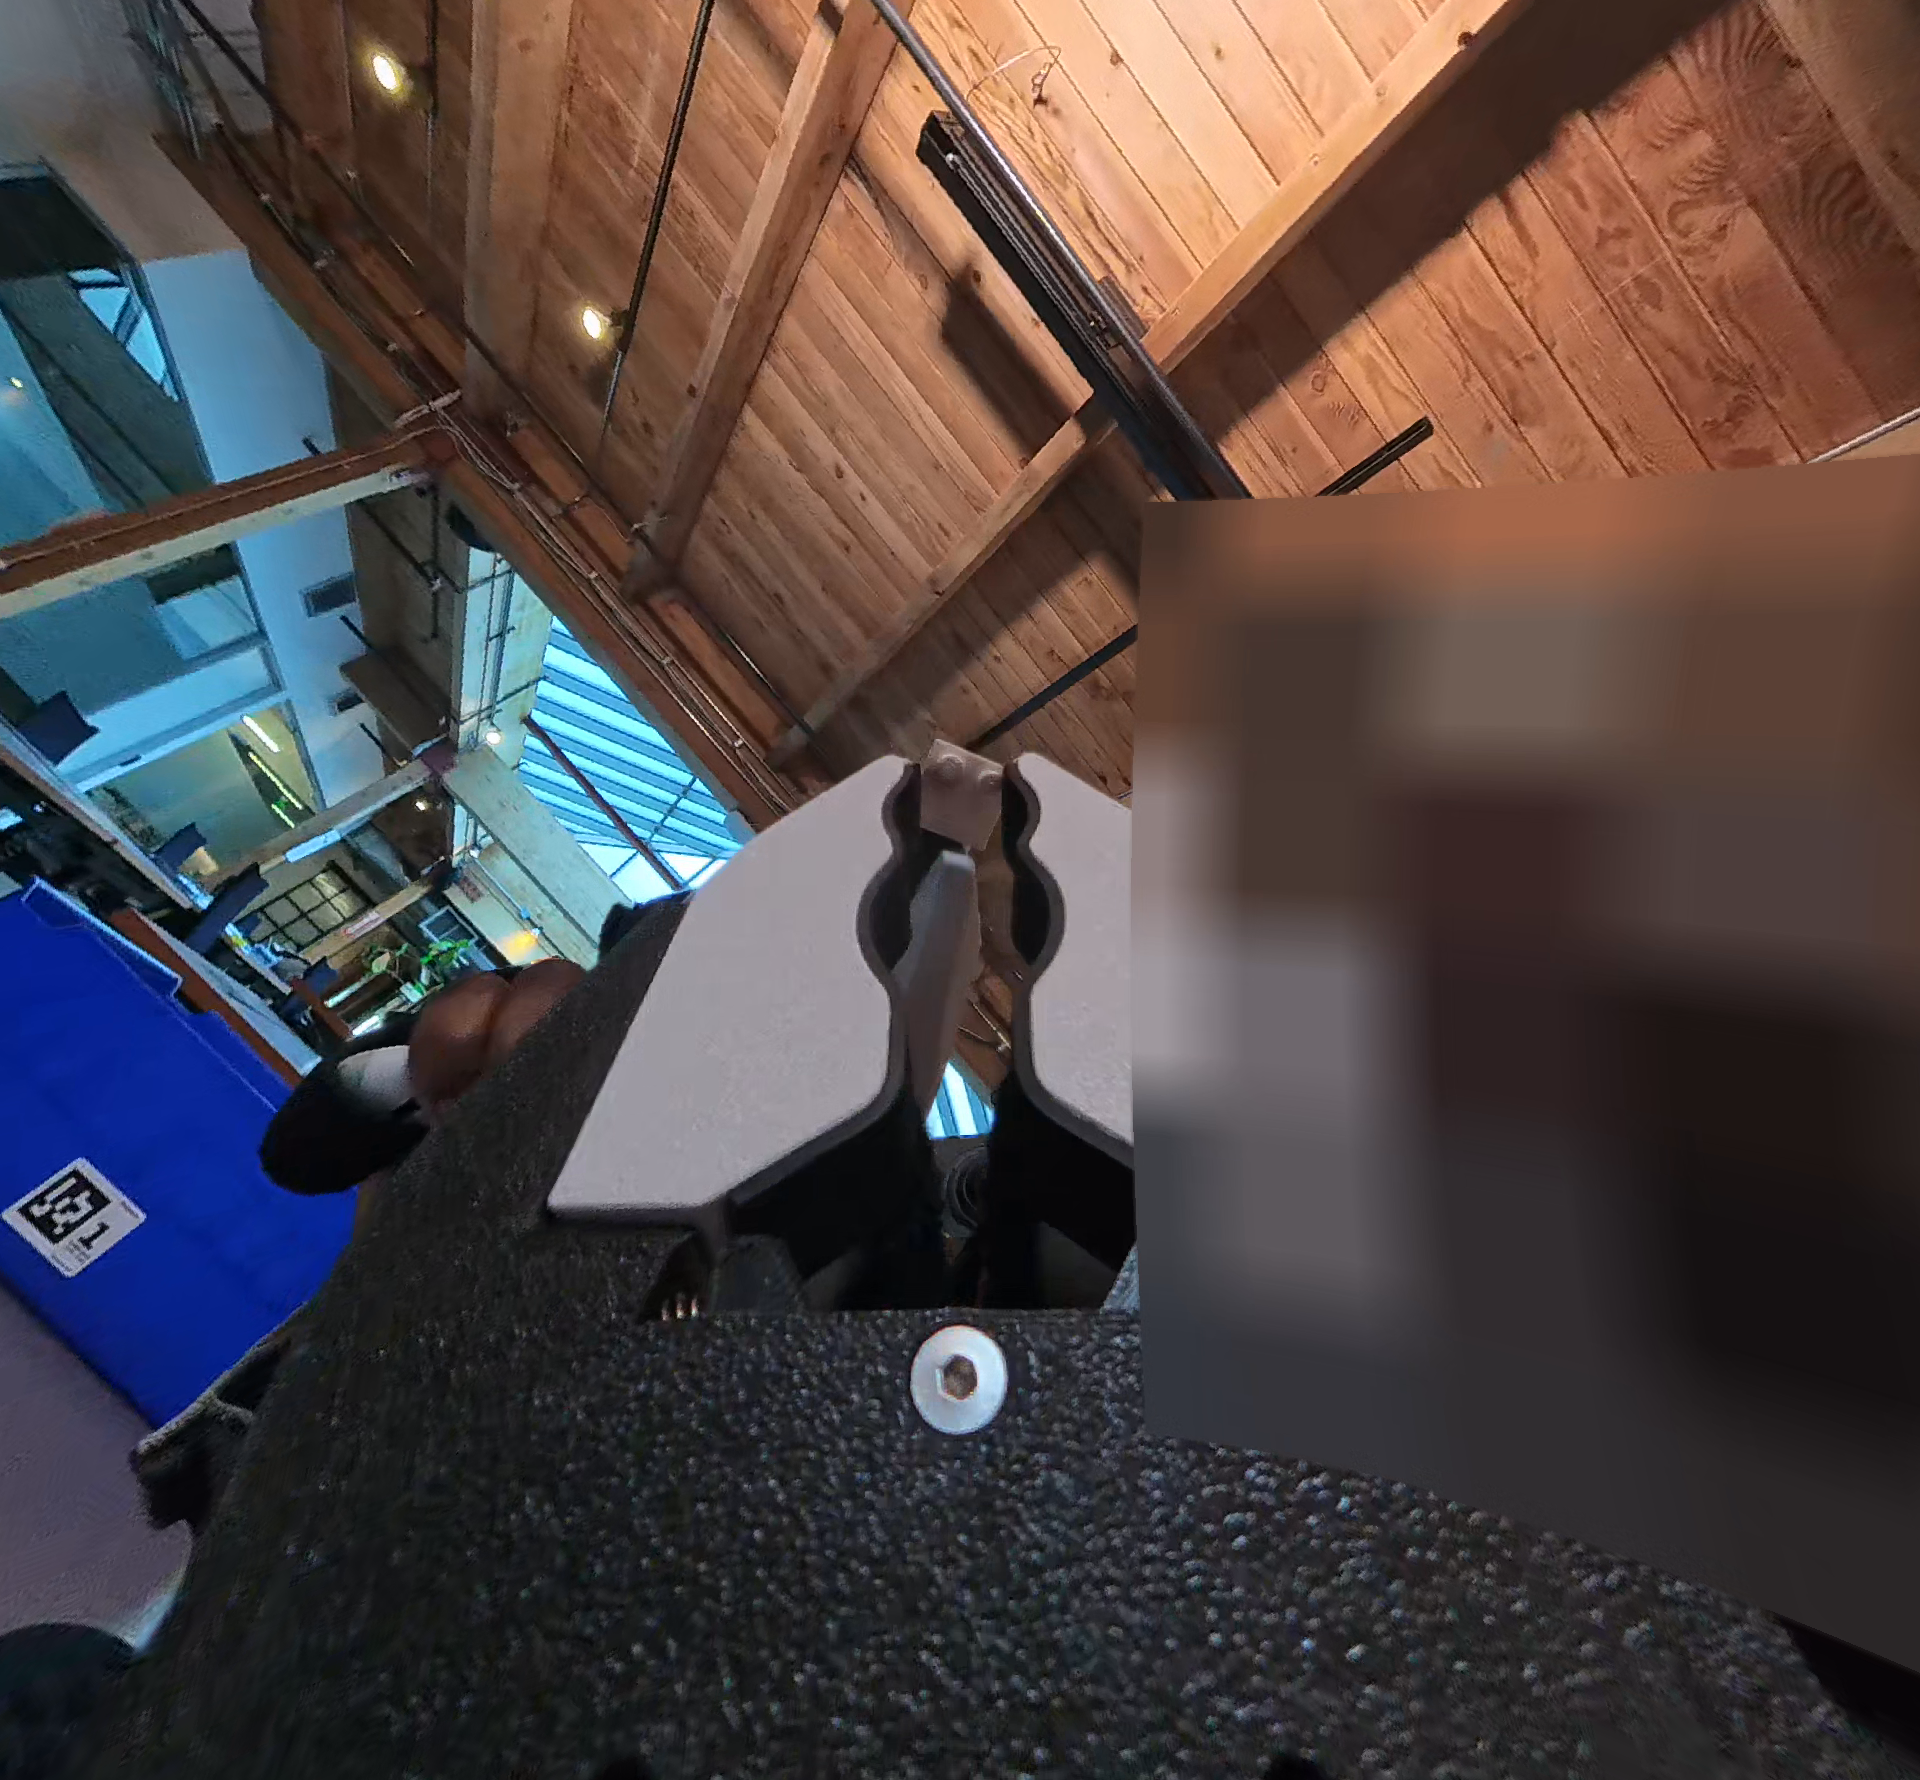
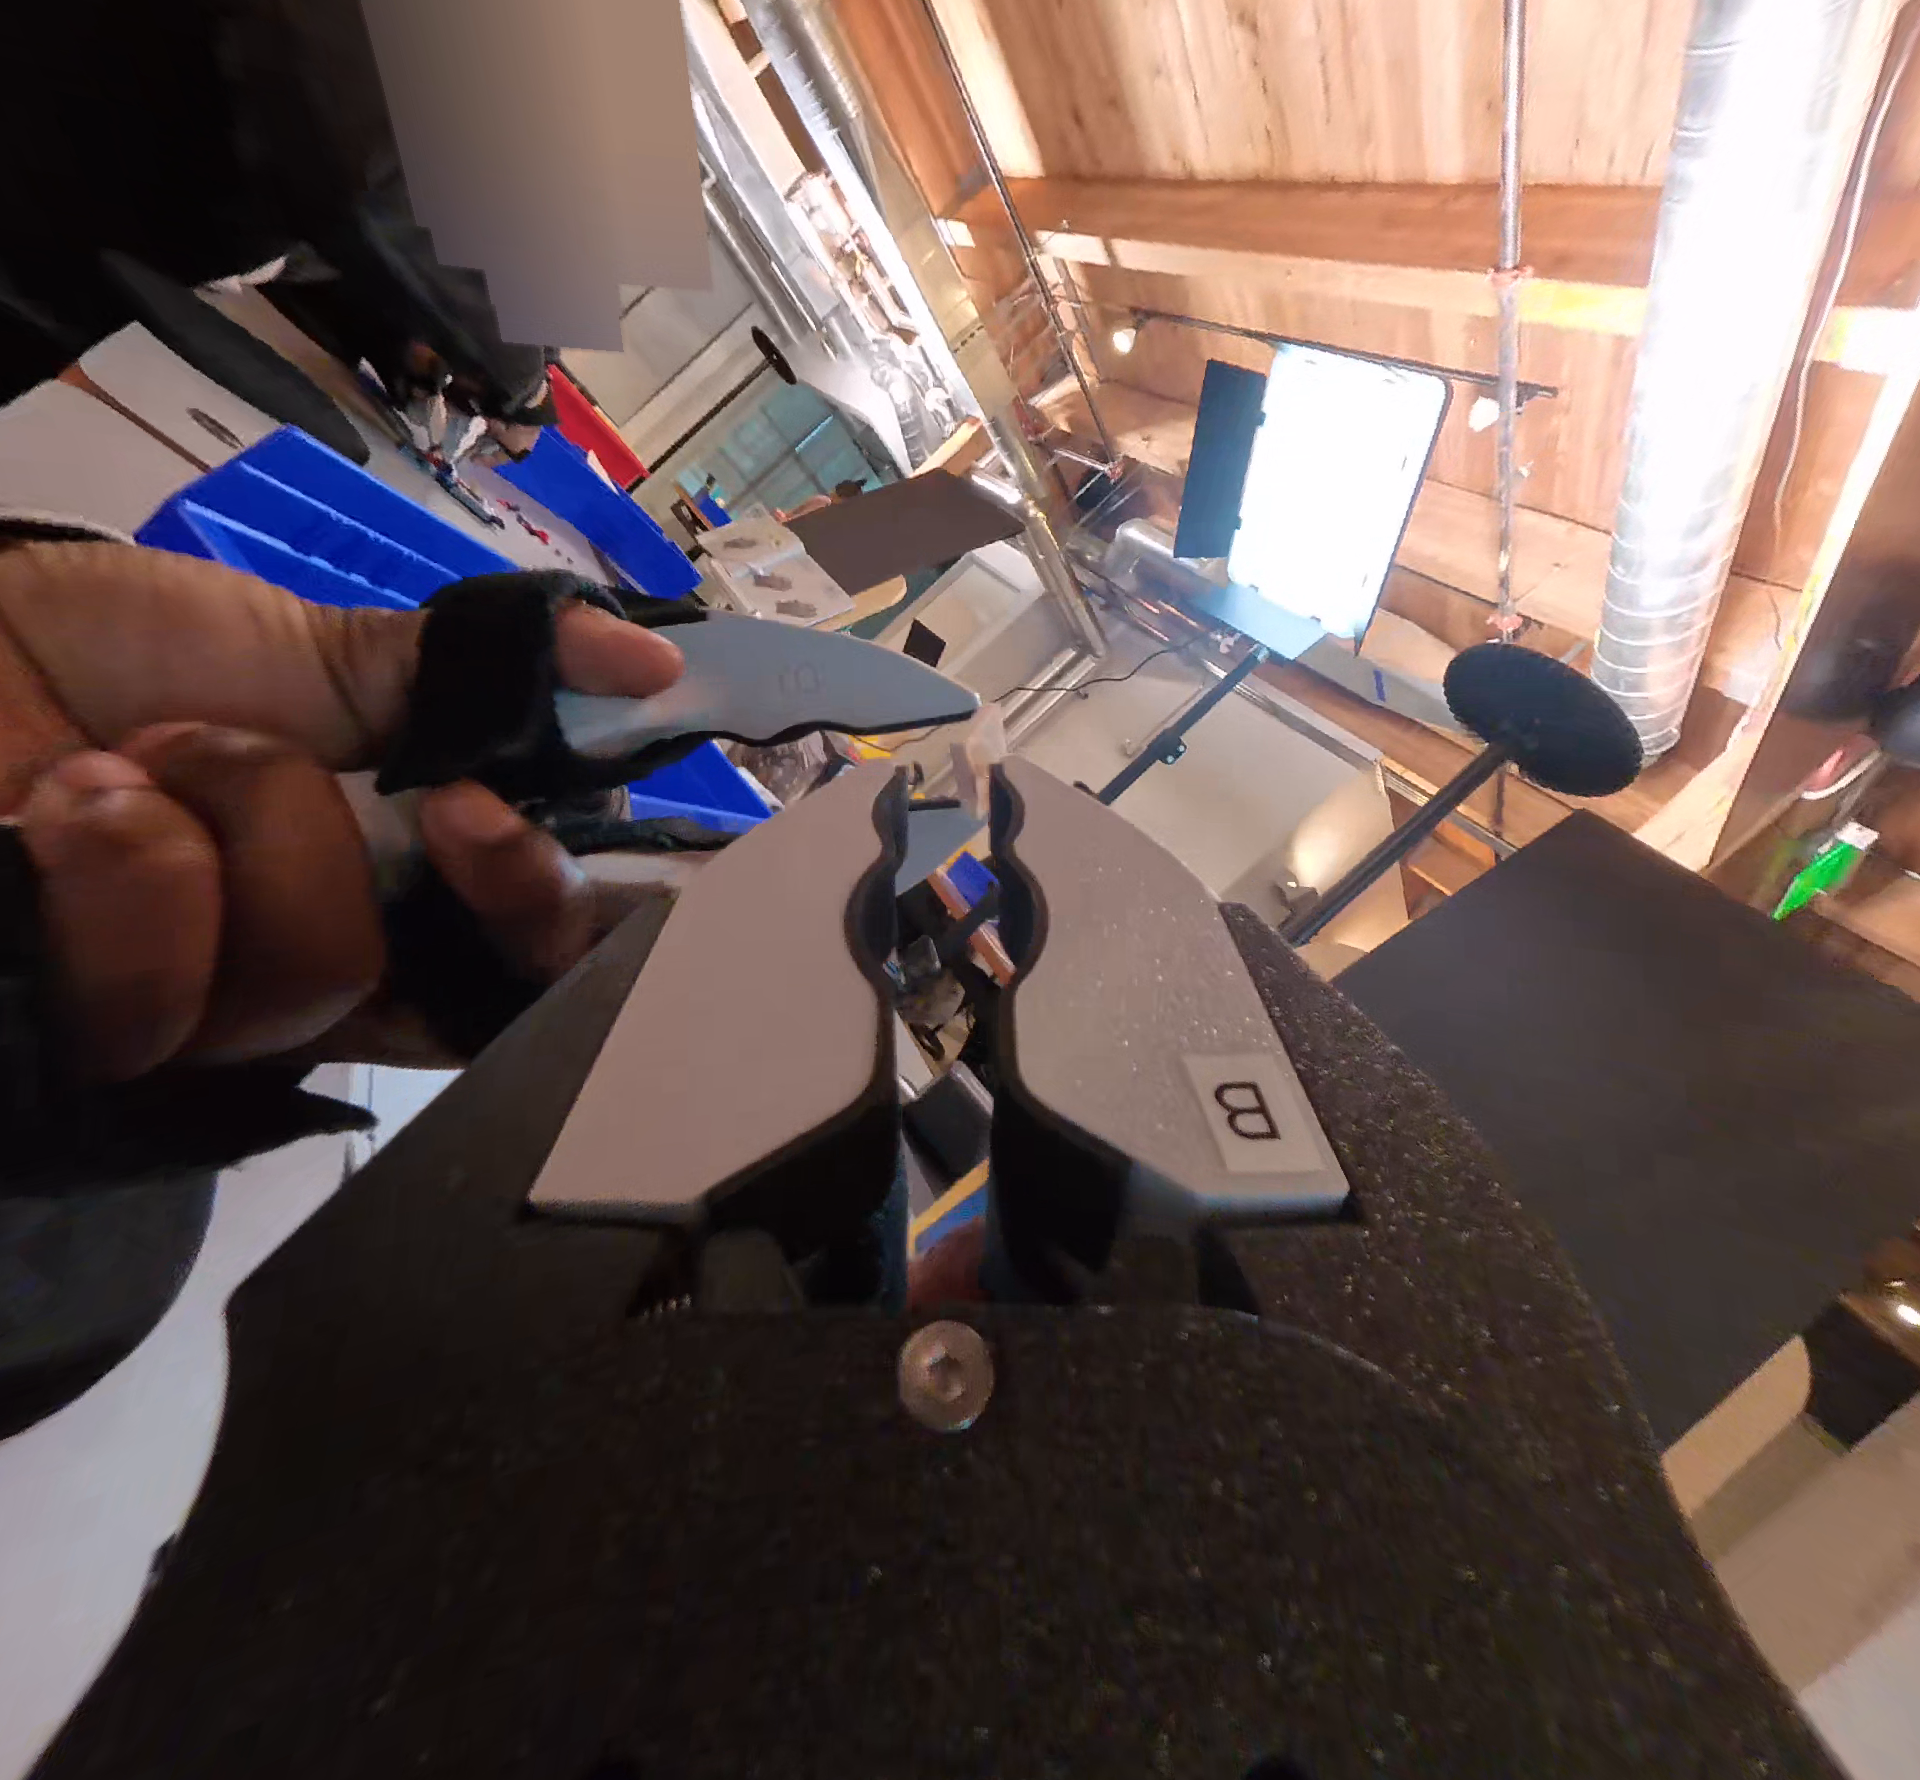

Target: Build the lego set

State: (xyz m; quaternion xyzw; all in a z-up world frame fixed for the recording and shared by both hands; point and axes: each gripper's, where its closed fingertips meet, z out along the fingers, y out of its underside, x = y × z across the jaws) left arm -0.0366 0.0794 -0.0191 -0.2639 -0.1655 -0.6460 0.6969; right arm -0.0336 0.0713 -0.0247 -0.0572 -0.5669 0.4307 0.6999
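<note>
While both grippers, left (image 1: 961,800) and right (image 2: 943,795), pinch one small white studded plastic brick (image 1: 958,798), uneven pulling could snap it free.

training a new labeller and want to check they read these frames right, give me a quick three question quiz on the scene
1. True or false: the left tongs are empty.
2. The storage bins in the right wrist view are: A red, B blue, C green?
3. Fill in: the ceiling is made of ___.
Key: 1 false, they pinch a small pale studded brick; 2 B; 3 wood.
</note>
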